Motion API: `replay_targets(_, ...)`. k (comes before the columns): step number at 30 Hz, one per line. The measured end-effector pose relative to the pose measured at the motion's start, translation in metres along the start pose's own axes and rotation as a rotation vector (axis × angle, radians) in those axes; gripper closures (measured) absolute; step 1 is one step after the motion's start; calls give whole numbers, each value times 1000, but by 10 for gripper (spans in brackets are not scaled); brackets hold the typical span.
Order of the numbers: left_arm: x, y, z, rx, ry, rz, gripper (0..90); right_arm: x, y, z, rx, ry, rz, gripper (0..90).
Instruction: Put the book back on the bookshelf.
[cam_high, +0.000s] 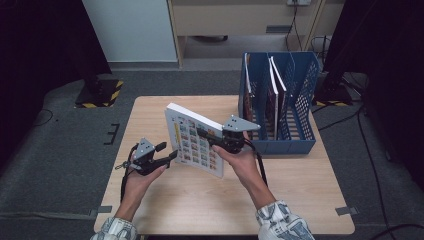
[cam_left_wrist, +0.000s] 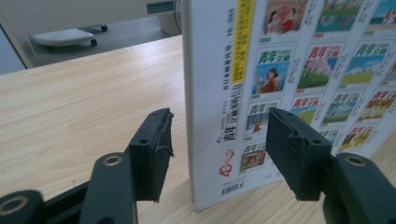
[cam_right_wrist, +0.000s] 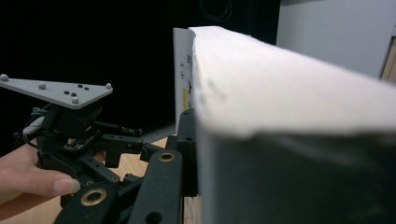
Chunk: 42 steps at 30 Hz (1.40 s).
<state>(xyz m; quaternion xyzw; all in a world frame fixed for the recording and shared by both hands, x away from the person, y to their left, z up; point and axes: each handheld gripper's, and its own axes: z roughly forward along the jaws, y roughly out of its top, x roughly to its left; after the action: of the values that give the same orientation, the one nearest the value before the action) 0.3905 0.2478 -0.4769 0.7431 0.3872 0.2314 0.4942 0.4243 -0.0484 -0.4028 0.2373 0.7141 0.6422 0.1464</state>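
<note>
Beside book (cam_high: 195, 139), blue file rack (cam_high: 300, 90)

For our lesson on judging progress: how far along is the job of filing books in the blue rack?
Done: the blue rack already holds several books. In hand: the right gripper clamps the thick book, which stands on edge on the table; the left gripper is open, its pads apart from the cover. Left: carrying this book over and slotting it in.

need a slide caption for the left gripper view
Left gripper open astride the spine edge of a thick white book with colourful cover thumbnails, standing on the light wooden table.
</note>
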Motion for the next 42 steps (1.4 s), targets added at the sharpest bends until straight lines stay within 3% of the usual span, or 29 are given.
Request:
replay_targets(11, 8, -8, 5, 57, 38, -5, 251, 1, 10, -4, 8, -25, -26, 739)
replay_targets(16, 12, -12, 9, 102, 56, -14, 170, -1, 16, -8, -5, -34, -24, 739)
replay_targets(20, 15, -19, 15, 173, 78, -12, 99, -1, 21, -11, -6, -41, -30, 739)
replay_targets(27, 20, -29, 23, 258, 104, -43, 78, -4, 23, -16, -4, -53, -28, 739)
replay_targets(42, 29, -41, 27, 337, 142, -85, 75, -10, 27, -27, -11, -76, -18, 739)
